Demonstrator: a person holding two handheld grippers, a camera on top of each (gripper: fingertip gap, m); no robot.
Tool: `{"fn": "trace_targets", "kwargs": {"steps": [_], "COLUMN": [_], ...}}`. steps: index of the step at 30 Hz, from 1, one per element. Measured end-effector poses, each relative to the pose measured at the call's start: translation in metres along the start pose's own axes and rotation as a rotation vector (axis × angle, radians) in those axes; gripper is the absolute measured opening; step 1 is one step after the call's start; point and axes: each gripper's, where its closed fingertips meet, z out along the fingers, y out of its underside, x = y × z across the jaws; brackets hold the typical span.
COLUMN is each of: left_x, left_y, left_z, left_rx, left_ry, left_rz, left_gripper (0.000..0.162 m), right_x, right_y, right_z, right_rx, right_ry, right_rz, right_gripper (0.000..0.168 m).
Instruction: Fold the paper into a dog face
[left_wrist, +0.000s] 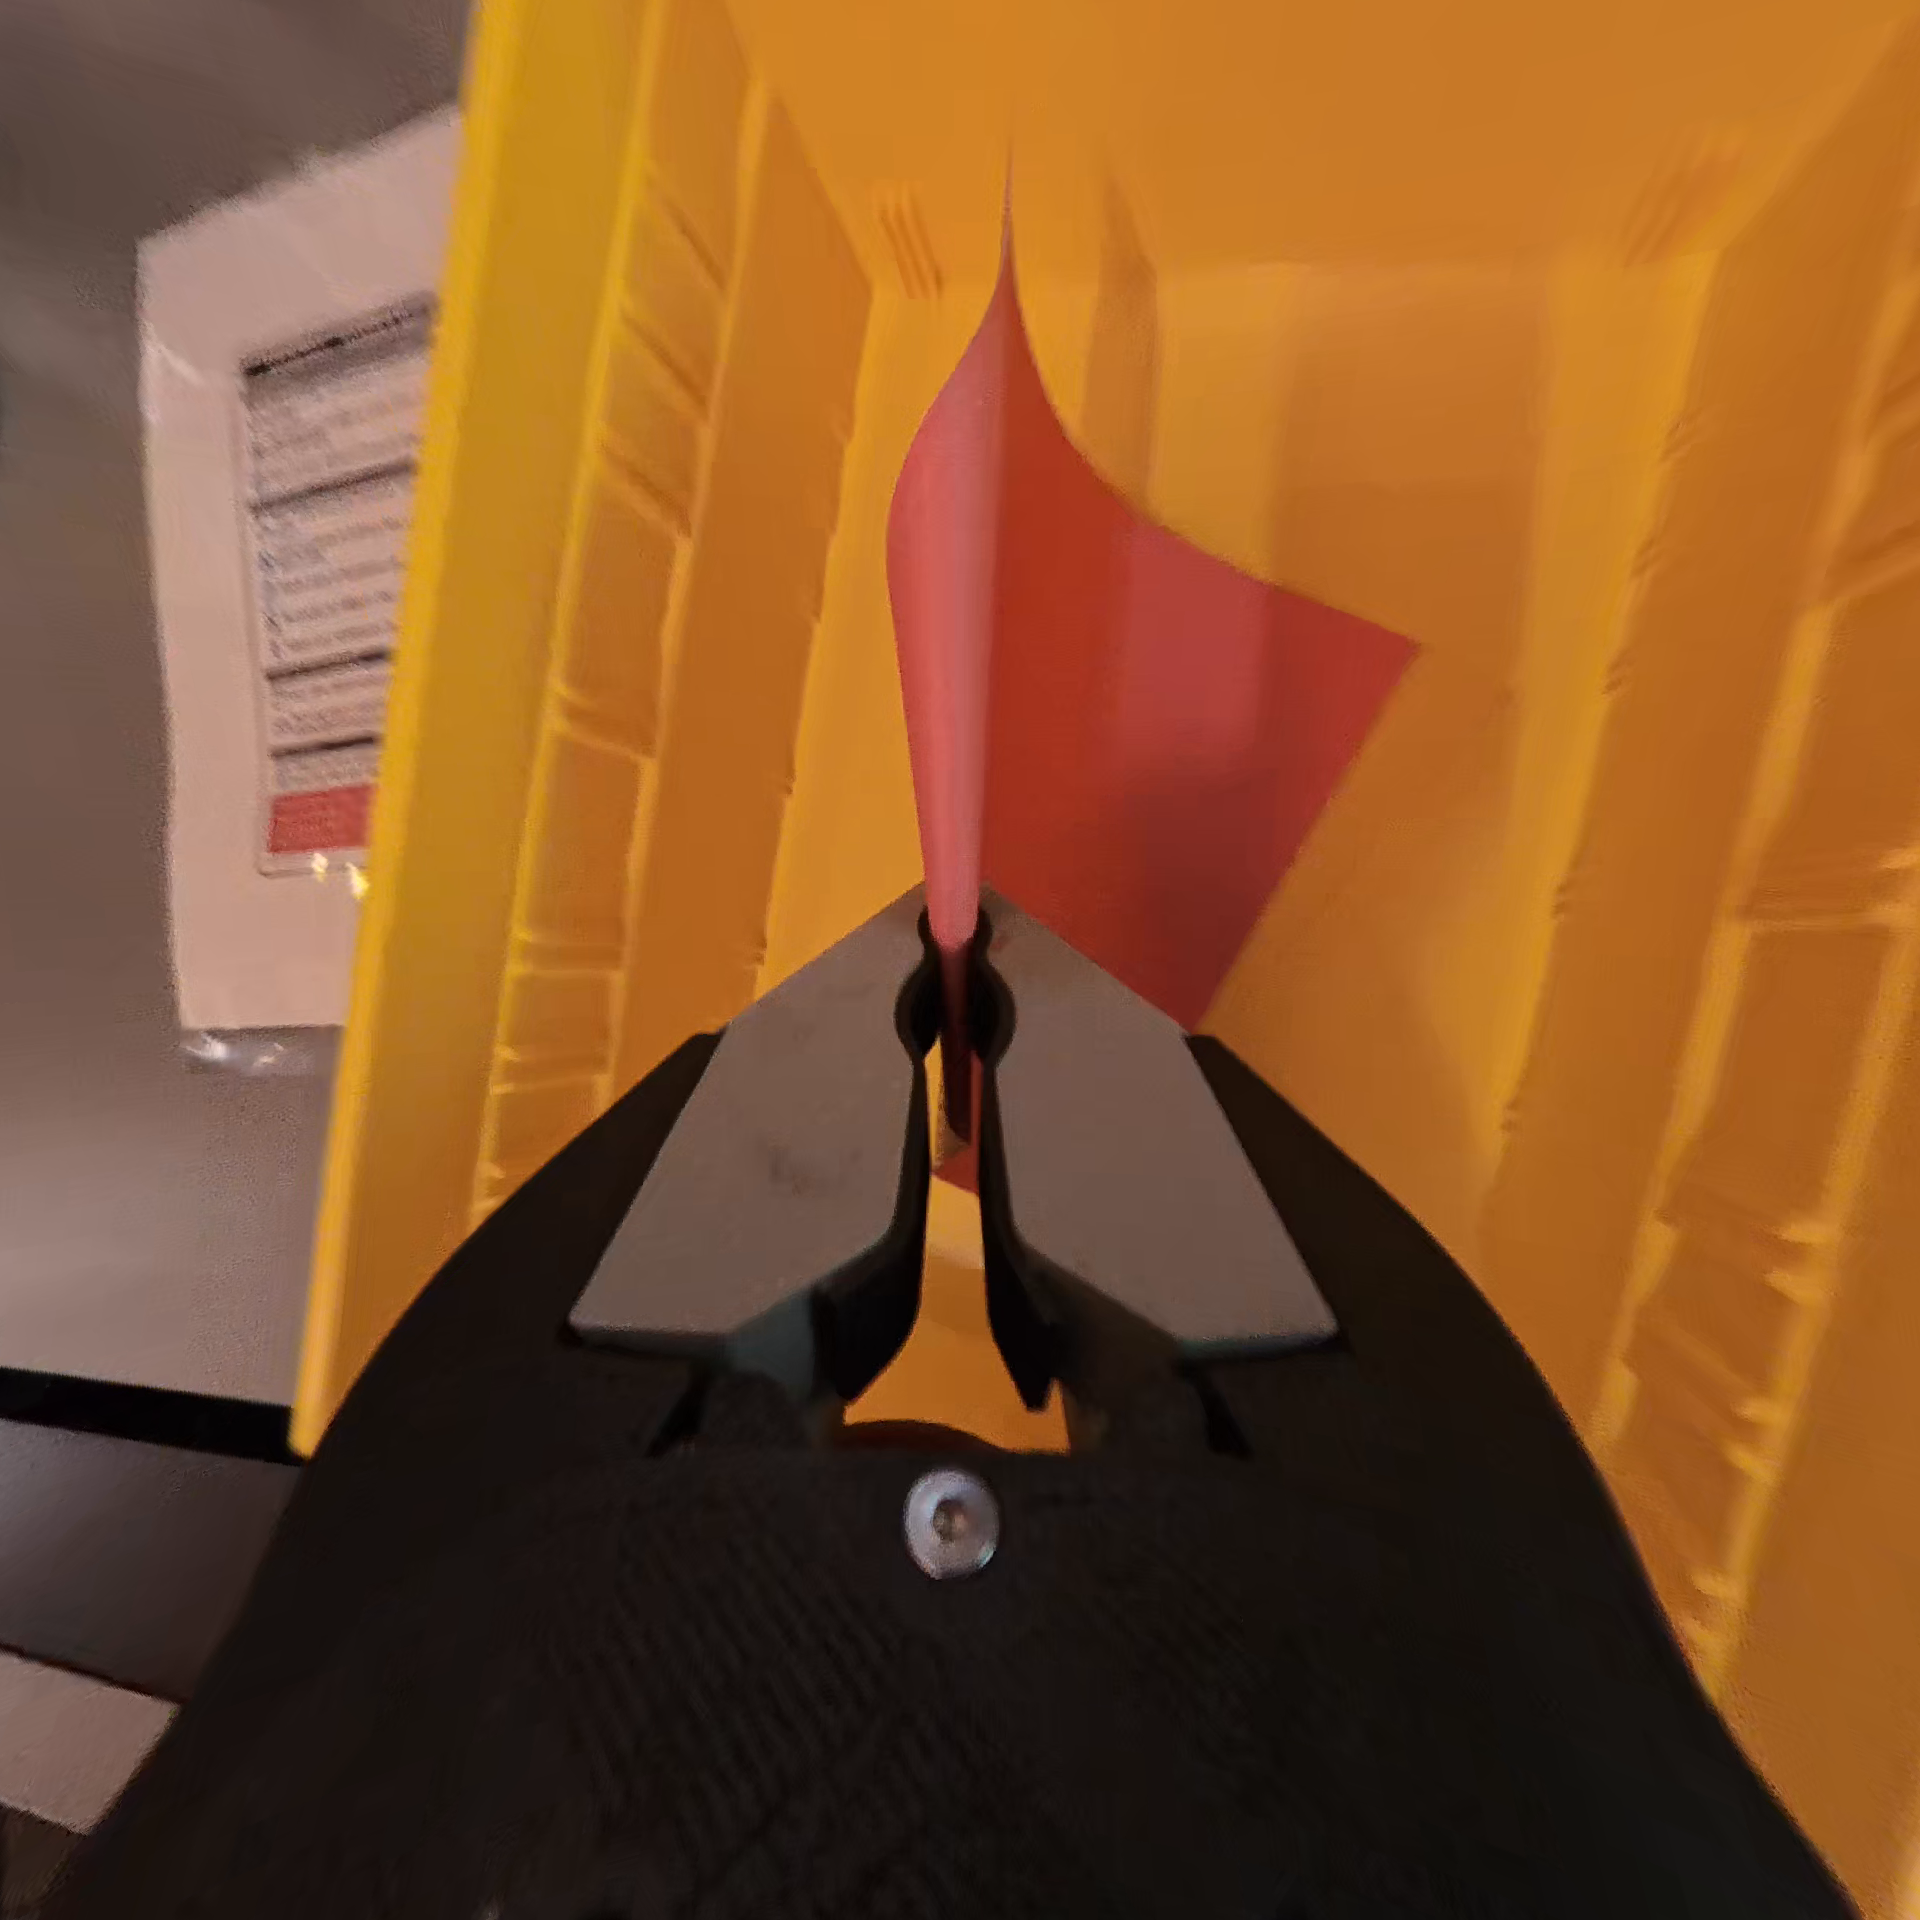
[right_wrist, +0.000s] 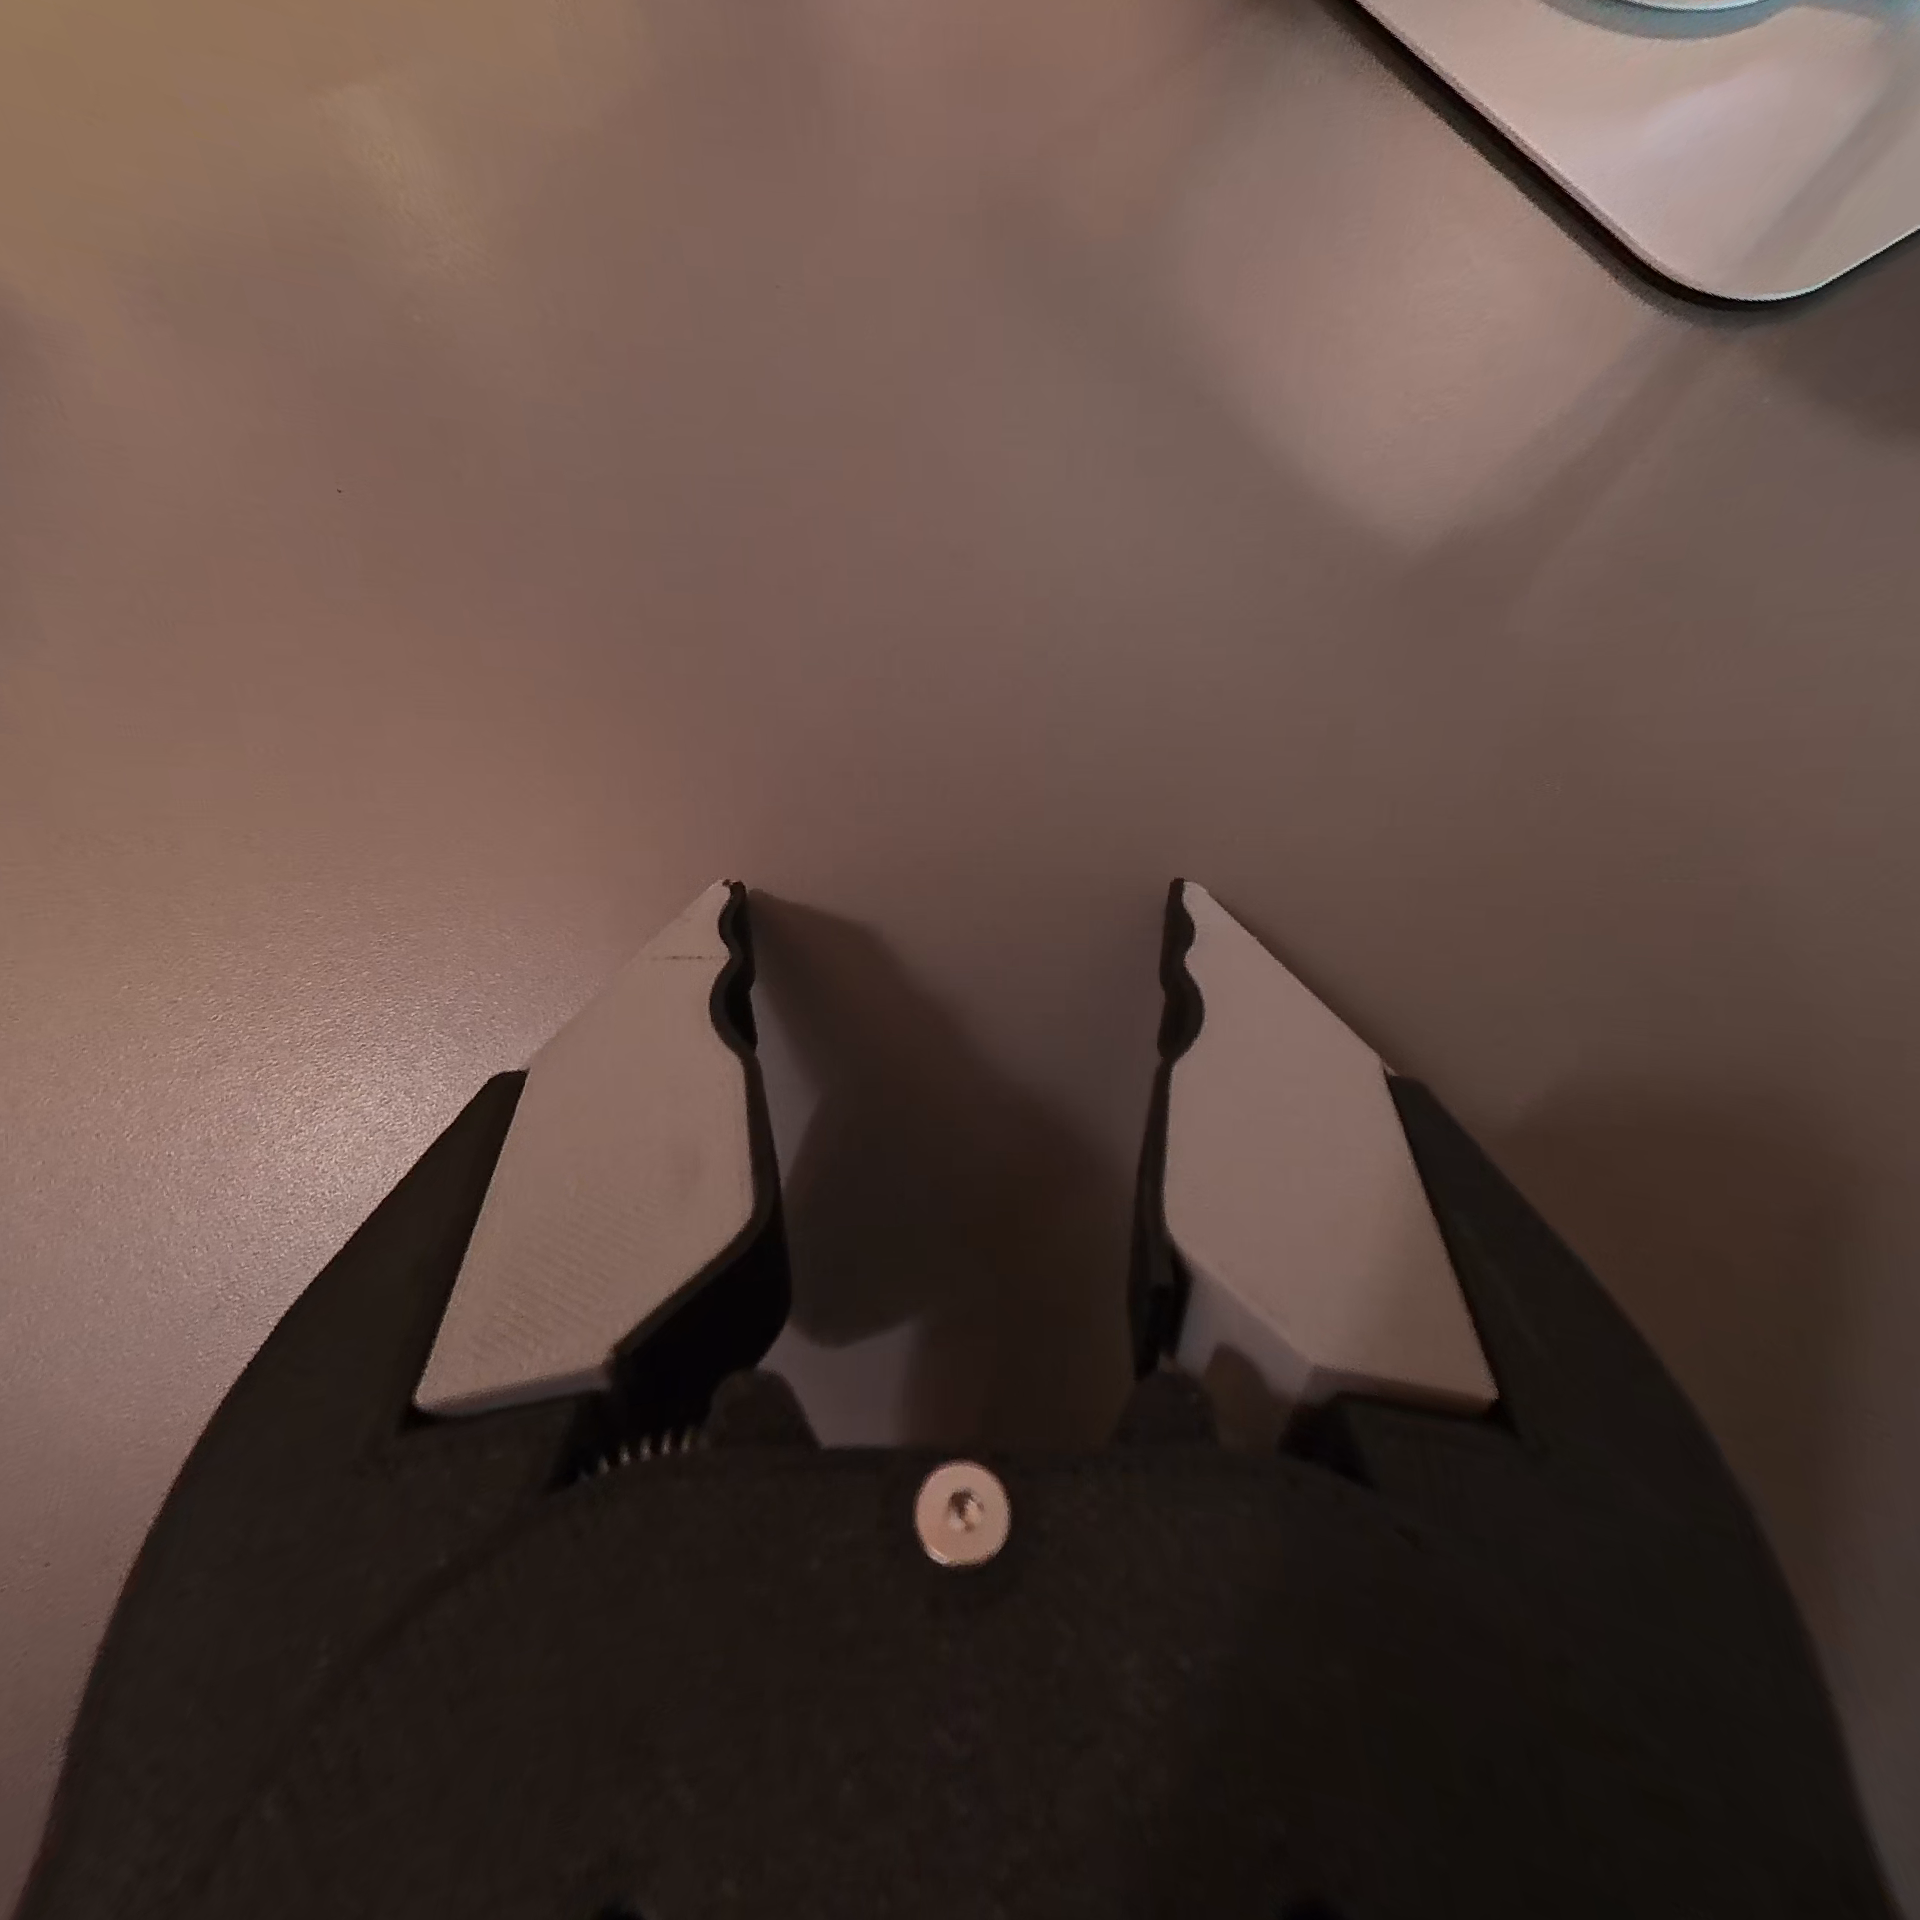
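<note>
In the left wrist view my left gripper is shut on a sheet of red paper. The pads pinch one edge, and the sheet stands on edge and curls away to the right, inside a yellow plastic bin. In the right wrist view my right gripper is open with nothing between its fingers, and it hangs just over a bare grey-brown tabletop. The paper and the bin do not show in the right wrist view.
The bin's ribbed yellow walls close in on both sides of the left gripper. A white sheet with a printed label lies outside the bin at the left. A flat silver object with rounded corners lies at the top right of the right wrist view. My hands' fingertips stand some 55 cm from each other.
</note>
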Motion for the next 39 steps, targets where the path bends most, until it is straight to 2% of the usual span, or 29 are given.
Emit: {"fn": "trace_targets", "kwargs": {"steps": [4, 8, 11, 14, 17, 21, 24, 27, 31, 36, 39], "left_x": [0.013, 0.088, 0.17, 0.25, 0.318, 0.389, 0.422, 0.453, 0.469, 0.476, 0.474], "left_y": [-0.054, -0.093, -0.092, -0.072, -0.046, -0.015, 0.001, 0.025, 0.043, 0.051, 0.042], "left_z": [-0.056, -0.131, -0.18, -0.209, -0.212, -0.192, -0.171, -0.175, -0.179, -0.179, -0.183], "left_rx": [0.202, 0.376, 0.434, 0.441, 0.428, 0.405, 0.387, 0.348, 0.324, 0.295, 0.347], "left_ry": [0.054, 0.302, 0.486, 0.632, 0.717, 0.767, 0.734, 0.865, 0.977, 1.138, 1.209], "left_rz": [0.028, 0.129, 0.29, 0.446, 0.573, 0.696, 0.757, 0.779, 0.772, 0.721, 0.682], "left_gripper": [0.0, 0.0, 0.0, 0.0, 0.0, 0.0, 0.012, 0.025, 0.042, 0.051, 0.052], "right_x": [0.0, 0.0, 0.0, 0.001, 0.002, 0.002, 0.005, 0.012, 0.013, 0.012, 0.011], "right_y": [0.0, 0.0, 0.0, -0.004, -0.014, -0.031, -0.042, -0.047, -0.049, -0.041, -0.037], "right_z": [0.0, 0.0, -0.001, -0.004, -0.014, -0.032, -0.047, -0.059, -0.065, -0.058, -0.052], "right_rx": [0.001, -0.001, -0.003, 0.016, 0.076, 0.186, 0.265, 0.308, 0.331, 0.283, 0.257], "right_ry": [0.0, 0.003, 0.001, 0.007, 0.009, -0.029, -0.051, -0.05, -0.092, -0.107, -0.106], "right_rz": [0.002, 0.0, -0.001, -0.001, 0.005, 0.03, 0.059, 0.077, 0.097, 0.102, 0.102], "right_gripper": [0.075, 0.075, 0.073, 0.071, 0.071, 0.072, 0.073, 0.073, 0.075, 0.075, 0.074]}}
